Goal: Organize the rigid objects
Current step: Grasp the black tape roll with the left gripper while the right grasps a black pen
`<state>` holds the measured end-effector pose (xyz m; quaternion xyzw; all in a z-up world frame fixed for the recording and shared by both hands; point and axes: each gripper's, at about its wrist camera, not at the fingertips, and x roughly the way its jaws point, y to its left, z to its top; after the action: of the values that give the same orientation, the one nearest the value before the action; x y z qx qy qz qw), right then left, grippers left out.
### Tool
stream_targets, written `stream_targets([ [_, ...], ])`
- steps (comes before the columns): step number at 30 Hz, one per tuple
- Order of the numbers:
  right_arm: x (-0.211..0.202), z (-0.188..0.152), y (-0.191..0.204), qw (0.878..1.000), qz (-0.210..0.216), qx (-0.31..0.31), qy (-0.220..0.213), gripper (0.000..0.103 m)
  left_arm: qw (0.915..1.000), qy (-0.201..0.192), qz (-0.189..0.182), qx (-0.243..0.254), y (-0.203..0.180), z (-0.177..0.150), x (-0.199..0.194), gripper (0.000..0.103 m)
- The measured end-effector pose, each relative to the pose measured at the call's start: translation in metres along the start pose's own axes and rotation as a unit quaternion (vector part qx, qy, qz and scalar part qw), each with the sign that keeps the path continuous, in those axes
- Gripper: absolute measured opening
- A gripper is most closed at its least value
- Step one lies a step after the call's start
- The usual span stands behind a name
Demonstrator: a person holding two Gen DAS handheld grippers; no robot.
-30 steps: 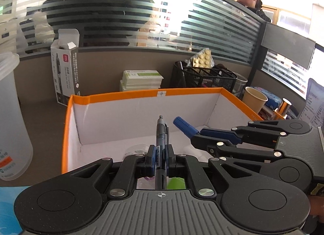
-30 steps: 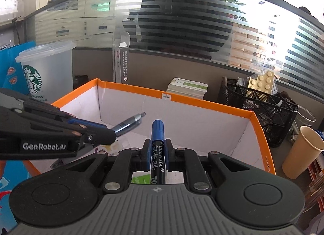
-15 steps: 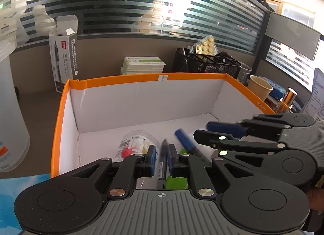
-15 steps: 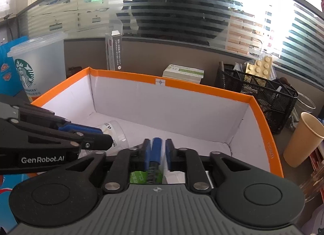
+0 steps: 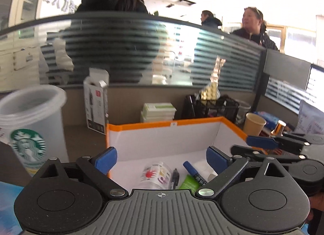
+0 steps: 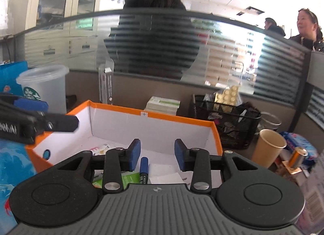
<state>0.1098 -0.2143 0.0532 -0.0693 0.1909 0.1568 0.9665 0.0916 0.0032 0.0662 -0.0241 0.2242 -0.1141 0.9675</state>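
Matt cardboard box [image 5: 162,125], translucent plastic cup [image 5: 34,117]

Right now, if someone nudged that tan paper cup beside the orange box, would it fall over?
Probably. The paper cup stands upright with its mouth open and looks empty, so likely light. Its base is narrower than its rim, so a high push could tip it, and then it might roll in a curve.

Starbucks siren logo on the plastic cup [image 5: 28,150].

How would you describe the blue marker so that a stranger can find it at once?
Find the orange-rimmed white box in the middle of the desk. On its floor, the blue marker lies between a black pen and a green packet. It alone has a thick blue cap.
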Motion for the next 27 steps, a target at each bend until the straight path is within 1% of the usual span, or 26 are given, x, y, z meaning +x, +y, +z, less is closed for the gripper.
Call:
stream_targets([
  [3, -0.022, -0.006, 0.005, 1.000, -0.004, -0.001, -0.018, 0.035, 0.9999, -0.011, 0.013, -0.002, 0.005, -0.004, -0.017, 0.099],
  [5, -0.036, -0.013, 0.009, 1.000, -0.006, -0.002, -0.026, 0.035, 0.9998, -0.010, 0.018, 0.000, 0.010, -0.012, -0.026, 0.099],
  [8, -0.051, -0.031, 0.018, 1.000, 0.001, 0.000, -0.024, 0.035, 0.9995, 0.006, 0.031, 0.001, 0.021, -0.035, -0.033, 0.099],
  [11, -0.056, -0.053, 0.029, 1.000, 0.013, -0.004, 0.000, 0.038, 0.9983, 0.042, 0.041, -0.001, 0.031, -0.064, -0.033, 0.100],
  [12, -0.054, -0.061, 0.032, 1.000, 0.014, -0.003, 0.011, 0.040, 0.9975, 0.056, 0.043, 0.001, 0.033, -0.073, -0.031, 0.100],
  [15, -0.048, -0.085, 0.040, 0.999, 0.010, 0.001, 0.047, 0.040, 0.9956, 0.081, 0.048, 0.002, 0.039, -0.095, -0.027, 0.100],
  [17, -0.047, -0.096, 0.042, 0.998, 0.003, 0.006, 0.059, 0.040, 0.9948, 0.085, 0.055, 0.004, 0.040, -0.104, -0.025, 0.100],
  [19, -0.049, -0.104, 0.043, 0.998, -0.005, 0.016, 0.065, 0.040, 0.9945, 0.091, 0.051, 0.011, 0.038, -0.111, -0.024, 0.100],
  [23, -0.052, -0.116, 0.041, 0.996, -0.008, 0.030, 0.078, 0.042, 0.9937, 0.098, 0.047, 0.029, 0.035, -0.118, -0.018, 0.100],
  [27, -0.055, -0.122, 0.040, 0.995, 0.004, 0.053, 0.081, 0.053, 0.9939, 0.104, 0.027, 0.027, 0.033, -0.122, -0.015, 0.100],
])
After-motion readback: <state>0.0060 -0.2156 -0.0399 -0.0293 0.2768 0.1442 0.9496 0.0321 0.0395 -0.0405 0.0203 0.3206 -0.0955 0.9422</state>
